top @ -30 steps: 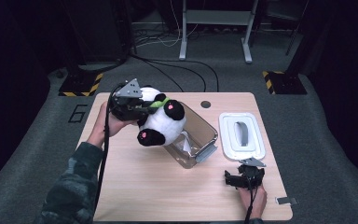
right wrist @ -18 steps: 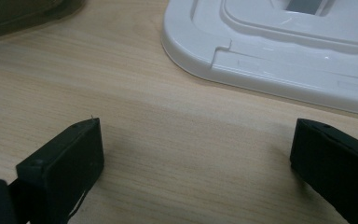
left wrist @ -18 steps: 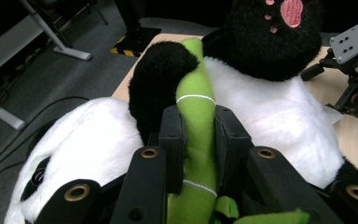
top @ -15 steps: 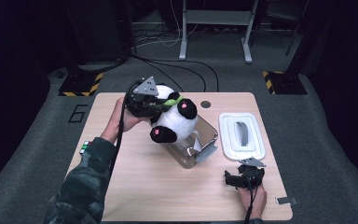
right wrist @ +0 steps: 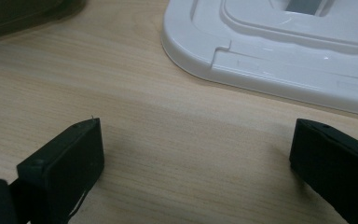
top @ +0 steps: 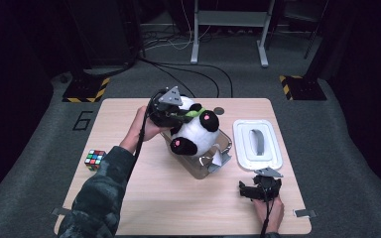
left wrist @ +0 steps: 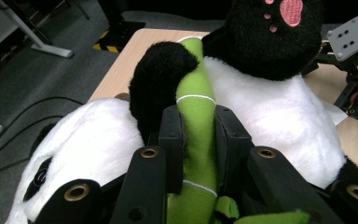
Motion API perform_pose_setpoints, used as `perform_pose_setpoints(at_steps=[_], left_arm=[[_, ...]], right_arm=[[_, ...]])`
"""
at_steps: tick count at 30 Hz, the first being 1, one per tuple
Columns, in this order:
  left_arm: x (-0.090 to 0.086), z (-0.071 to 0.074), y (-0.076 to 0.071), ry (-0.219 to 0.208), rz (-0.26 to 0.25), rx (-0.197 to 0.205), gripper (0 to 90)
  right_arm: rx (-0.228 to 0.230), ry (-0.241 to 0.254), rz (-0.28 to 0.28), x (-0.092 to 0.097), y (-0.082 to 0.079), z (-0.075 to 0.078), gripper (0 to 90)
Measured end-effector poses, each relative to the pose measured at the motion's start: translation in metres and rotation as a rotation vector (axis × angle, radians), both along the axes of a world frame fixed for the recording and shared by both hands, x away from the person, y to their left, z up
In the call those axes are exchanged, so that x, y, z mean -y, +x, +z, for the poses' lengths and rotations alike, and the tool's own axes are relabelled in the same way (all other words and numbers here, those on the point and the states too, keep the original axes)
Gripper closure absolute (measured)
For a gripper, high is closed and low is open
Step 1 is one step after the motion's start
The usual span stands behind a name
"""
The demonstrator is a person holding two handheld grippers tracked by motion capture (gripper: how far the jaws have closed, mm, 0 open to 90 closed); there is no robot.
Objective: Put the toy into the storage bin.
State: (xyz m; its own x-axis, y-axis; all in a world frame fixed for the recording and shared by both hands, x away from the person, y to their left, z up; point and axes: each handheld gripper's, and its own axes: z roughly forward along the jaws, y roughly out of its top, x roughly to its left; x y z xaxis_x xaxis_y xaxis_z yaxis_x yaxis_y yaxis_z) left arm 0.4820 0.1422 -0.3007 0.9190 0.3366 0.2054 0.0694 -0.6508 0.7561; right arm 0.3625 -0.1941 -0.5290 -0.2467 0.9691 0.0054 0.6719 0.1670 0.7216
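- Pale wooden table (top: 144, 198) with a smooth top stands on grey carpet in a dark room
- Nearest the person, the right gripper (top: 259, 191) rests low at the table's near right edge; its two black blocky jaws stand wide apart with only bare wood between them, as the right gripper view shows
- Just past it lies a white plastic lid (top: 256, 145), a rounded rectangle with a grey handle (top: 259, 141) in the middle
- At the near left, a small cube (top: 95, 159) with coloured squares sits by the person's camouflage sleeve (top: 99, 198)
- In the middle is a clear plastic box (top: 213, 161) with shiny walls
- A soft, fluffy toy panda (top: 194, 133), white with black paws and pink pads, hangs over the box's far side, its lower half down inside it
- The left gripper (top: 171, 113) pinches a green cloth stalk (left wrist: 196, 121) on the panda's chest; the jaws press tight on both sides of it
- Farther back, black cables and metal table legs stand on the floor
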Motion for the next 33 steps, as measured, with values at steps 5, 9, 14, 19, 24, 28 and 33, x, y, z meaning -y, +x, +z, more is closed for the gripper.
perform_pose_setpoints(at_steps=[5,9,14,19,24,28,33], left_arm=[[0.009,-0.008,0.000,0.015,-0.014,-0.013,75.7],[0.016,-0.015,0.000,0.027,-0.022,-0.027,75.6],[0.021,-0.021,0.000,0.030,-0.015,-0.032,75.5],[0.024,-0.024,0.002,0.032,-0.018,-0.037,75.4],[0.028,-0.027,0.004,0.036,-0.014,-0.053,75.2],[0.028,-0.029,0.005,0.031,-0.008,-0.058,74.6],[0.030,-0.031,0.005,0.034,-0.005,-0.059,74.0]], right_arm=[[0.000,0.000,0.000,0.000,0.000,0.000,2.3],[0.007,-0.003,0.002,0.000,0.000,0.000,2.4],[0.004,-0.002,-0.001,0.000,0.000,0.000,2.4],[0.004,-0.002,-0.001,0.000,0.000,0.000,2.4],[0.004,-0.002,-0.002,0.000,0.000,0.000,2.4],[0.001,-0.002,0.000,0.000,0.000,0.000,2.5],[0.001,-0.001,-0.001,0.000,0.000,0.000,2.5]])
